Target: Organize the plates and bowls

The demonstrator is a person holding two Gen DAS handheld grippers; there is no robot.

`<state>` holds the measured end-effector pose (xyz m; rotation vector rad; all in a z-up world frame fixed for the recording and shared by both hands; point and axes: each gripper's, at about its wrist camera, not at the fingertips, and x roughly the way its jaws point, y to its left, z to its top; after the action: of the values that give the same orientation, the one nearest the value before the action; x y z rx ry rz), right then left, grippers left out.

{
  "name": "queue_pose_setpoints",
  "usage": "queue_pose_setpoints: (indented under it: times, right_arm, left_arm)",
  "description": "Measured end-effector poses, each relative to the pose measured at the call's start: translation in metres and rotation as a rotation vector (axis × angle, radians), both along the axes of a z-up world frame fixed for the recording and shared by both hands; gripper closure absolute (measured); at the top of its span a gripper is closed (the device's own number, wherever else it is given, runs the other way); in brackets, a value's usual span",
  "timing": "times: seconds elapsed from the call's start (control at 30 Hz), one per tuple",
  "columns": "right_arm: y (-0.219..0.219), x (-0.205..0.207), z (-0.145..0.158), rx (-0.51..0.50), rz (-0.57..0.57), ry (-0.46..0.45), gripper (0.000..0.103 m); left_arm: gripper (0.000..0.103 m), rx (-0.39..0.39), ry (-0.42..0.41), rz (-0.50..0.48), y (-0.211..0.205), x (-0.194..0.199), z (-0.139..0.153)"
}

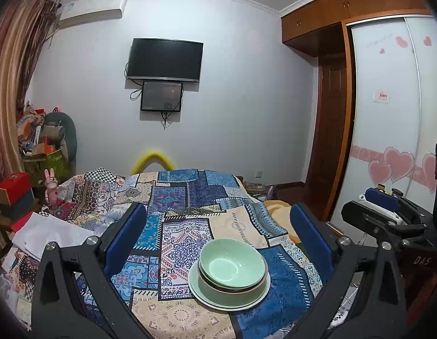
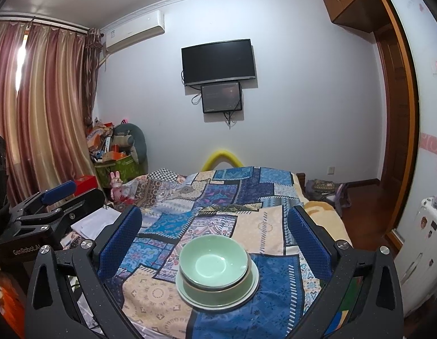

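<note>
Plates and bowls stood as one pale green stack on the patchwork bedcover (image 1: 190, 212), near its close edge; the bedcover, the largest thing in both views, ran back toward a wall carrying a dark television (image 1: 165, 59) with a smaller screen (image 1: 162, 96) just beneath it. Only the left wrist view took in the white sliding wardrobe door (image 1: 388, 113) with its pink hearts; only the right wrist view showed the full run of striped curtains (image 2: 43, 99) and a white appliance (image 2: 424, 240) at its right border. Each view caught the other tool off to one side: the right gripper (image 2: 215, 240) appeared at the left view's right edge, the left gripper (image 1: 218, 240) at the right view's left edge. Both tongs stood wide apart, holding nothing, the stack lying between and just ahead of their blue pads. In the stack, a flat plate (image 1: 203, 293) sat at the bottom; a larger bowl (image 1: 232, 292) rested on it; a smaller bowl (image 1: 232, 261) nested inside that, tilted slightly, its hollow bare.
</note>
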<state>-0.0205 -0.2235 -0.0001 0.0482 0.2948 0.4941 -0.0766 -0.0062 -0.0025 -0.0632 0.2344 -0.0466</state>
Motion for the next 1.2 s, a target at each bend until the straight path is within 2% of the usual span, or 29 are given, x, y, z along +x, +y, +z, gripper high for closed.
queue_pose_setpoints:
  times: [0.57,1.2]
  right_arm:
    - [-0.002,0.002,0.000,0.004,-0.007,0.007,0.000]
    - [-0.004,0.003,0.001,-0.002,-0.011,0.010,0.000]
  left_arm:
    - [0.000,0.009,-0.002,0.002,-0.003,0.003,-0.003]
    - [0.000,0.010,0.040,-0.036,-0.004,0.014,-0.006]
